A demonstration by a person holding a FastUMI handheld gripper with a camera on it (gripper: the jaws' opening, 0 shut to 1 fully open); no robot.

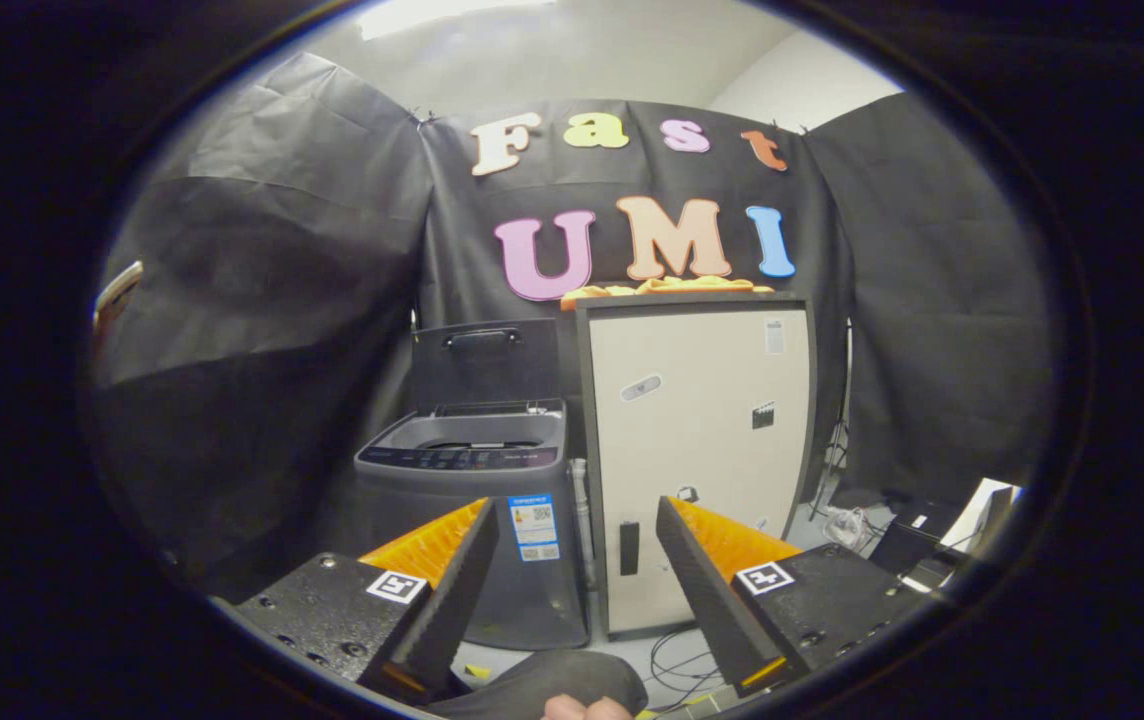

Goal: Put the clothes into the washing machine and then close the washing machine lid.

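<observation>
I see my gripper (572, 515) spread wide, holding nothing. Well beyond it stands the washing machine (477, 500), lid (485, 362) raised; an orange garment (667, 288) tops the cabinet (697, 450) beside it.

Dim booth under a bright ceiling light (452, 15); fisheye-bent edges, sharp centre.

The gripper (572, 520) rides on two dark, speckled blocks dotted with small screws, and each block carries a square white tag printed with a black pattern. Its two fingers (457, 590) are long wedges with ribbed inner faces, standing apart with nothing between them. Just below them shows a dark sleeve (552, 680) of the person.
</observation>
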